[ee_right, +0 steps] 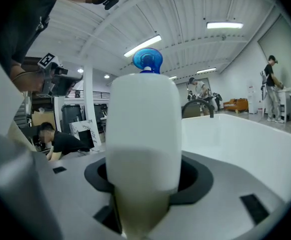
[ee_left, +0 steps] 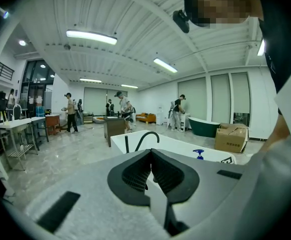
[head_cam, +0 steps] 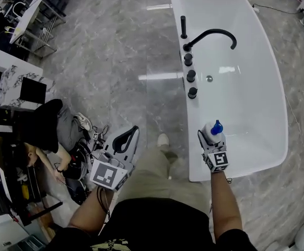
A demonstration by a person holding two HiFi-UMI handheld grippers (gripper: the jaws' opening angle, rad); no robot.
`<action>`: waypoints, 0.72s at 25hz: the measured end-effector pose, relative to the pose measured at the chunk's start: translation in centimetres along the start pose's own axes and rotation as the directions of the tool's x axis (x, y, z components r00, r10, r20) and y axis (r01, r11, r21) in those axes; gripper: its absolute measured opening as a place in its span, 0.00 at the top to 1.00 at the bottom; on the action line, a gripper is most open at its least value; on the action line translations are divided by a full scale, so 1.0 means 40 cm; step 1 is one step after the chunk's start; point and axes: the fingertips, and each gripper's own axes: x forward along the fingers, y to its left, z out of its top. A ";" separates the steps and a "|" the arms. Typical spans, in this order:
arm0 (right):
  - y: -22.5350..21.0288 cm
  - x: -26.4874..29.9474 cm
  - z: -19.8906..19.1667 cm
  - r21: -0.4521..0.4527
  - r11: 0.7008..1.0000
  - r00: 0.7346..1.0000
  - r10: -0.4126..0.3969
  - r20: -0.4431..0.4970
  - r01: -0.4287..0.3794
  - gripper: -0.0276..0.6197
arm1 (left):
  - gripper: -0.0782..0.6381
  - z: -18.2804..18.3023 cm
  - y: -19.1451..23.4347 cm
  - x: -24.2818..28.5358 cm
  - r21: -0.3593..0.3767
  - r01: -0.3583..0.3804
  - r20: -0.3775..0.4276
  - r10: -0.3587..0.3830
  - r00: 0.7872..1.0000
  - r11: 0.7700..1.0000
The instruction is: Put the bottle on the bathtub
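A white bottle [head_cam: 211,131] with a blue pump top is held upright by my right gripper [head_cam: 210,139], which is shut on its lower body. In the head view it hangs over the near left rim of the white bathtub [head_cam: 277,88]. The right gripper view shows the bottle [ee_right: 144,129] filling the middle, with the gripper [ee_right: 144,186] clamped round it and the bathtub [ee_right: 245,134] behind to the right. My left gripper [head_cam: 125,140] is shut and empty, held over the floor left of the tub. Its closed gripper [ee_left: 150,170] points toward the bathtub [ee_left: 180,145] and the bottle [ee_left: 199,154].
A black faucet [head_cam: 212,35] and three black knobs [head_cam: 190,76] line the tub's left rim. A person [head_cam: 42,124] crouches at the left among bags and cables. Tables and chairs [head_cam: 29,14] stand at the upper left. A cardboard box [ee_left: 230,138] and several people are farther off.
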 end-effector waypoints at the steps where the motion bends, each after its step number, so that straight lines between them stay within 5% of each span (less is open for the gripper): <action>1: -0.003 0.015 -0.017 0.004 1.000 1.000 0.000 -0.004 0.000 0.56 | 0.88 -0.010 0.000 0.001 0.000 0.000 -0.007 0.000 1.000 1.000; 8: -0.014 0.102 -0.132 0.026 1.000 1.000 -0.003 -0.031 0.004 0.56 | 0.88 -0.111 0.003 0.002 -0.015 0.000 -0.080 -0.001 0.997 1.000; 18: 0.014 0.179 -0.151 -0.027 0.997 0.997 0.067 0.036 -0.066 0.56 | 0.88 -0.120 -0.014 0.045 -0.015 0.021 -0.071 -0.022 0.997 1.000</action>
